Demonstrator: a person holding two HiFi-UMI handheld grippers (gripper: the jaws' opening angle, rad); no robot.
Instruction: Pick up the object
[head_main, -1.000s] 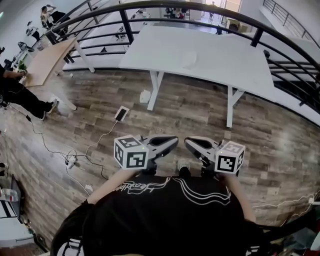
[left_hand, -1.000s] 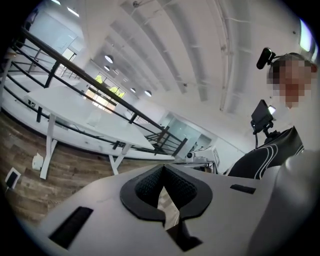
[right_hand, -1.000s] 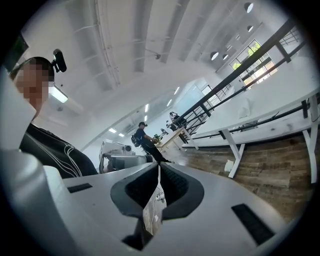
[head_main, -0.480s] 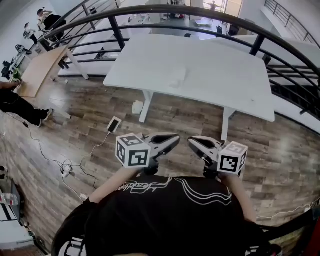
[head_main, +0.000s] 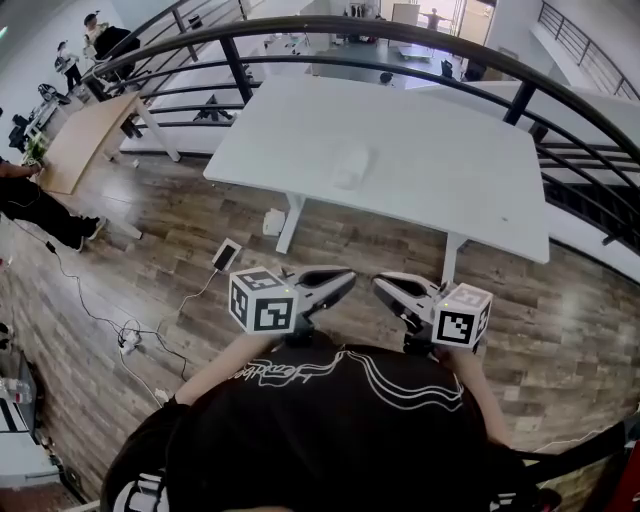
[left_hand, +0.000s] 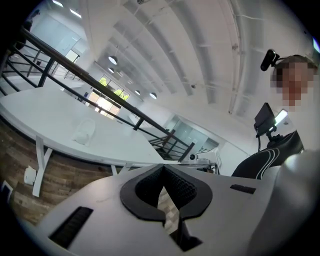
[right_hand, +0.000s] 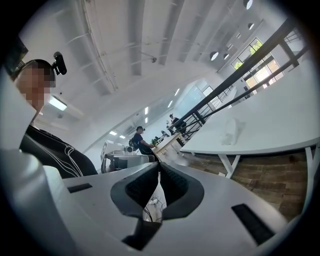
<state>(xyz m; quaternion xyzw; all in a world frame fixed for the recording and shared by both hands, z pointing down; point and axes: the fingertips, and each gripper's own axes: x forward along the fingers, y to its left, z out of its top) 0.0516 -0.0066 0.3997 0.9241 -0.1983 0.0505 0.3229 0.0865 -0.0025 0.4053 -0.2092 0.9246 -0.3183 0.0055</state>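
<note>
A small white object (head_main: 350, 167) lies on the white table (head_main: 450, 170) ahead of me, near its middle. It also appears in the left gripper view as a pale lump (left_hand: 83, 132) on the table (left_hand: 45, 110), and in the right gripper view (right_hand: 231, 131). I hold both grippers close to my chest, well short of the table, with their tips turned toward each other. The left gripper (head_main: 350, 277) (left_hand: 162, 170) is shut with nothing in it. The right gripper (head_main: 377, 283) (right_hand: 159, 166) is also shut and empty.
A dark curved railing (head_main: 500, 55) runs behind the table. A wooden table (head_main: 85, 140) and a seated person (head_main: 30, 200) are at the left. Cables and a power strip (head_main: 135, 340) lie on the wood floor, with a white box (head_main: 273, 221) by the table leg.
The table and the white object have come closer and lower in the head view as I walk forward. Both grippers keep the same shut pose in front of my chest.
</note>
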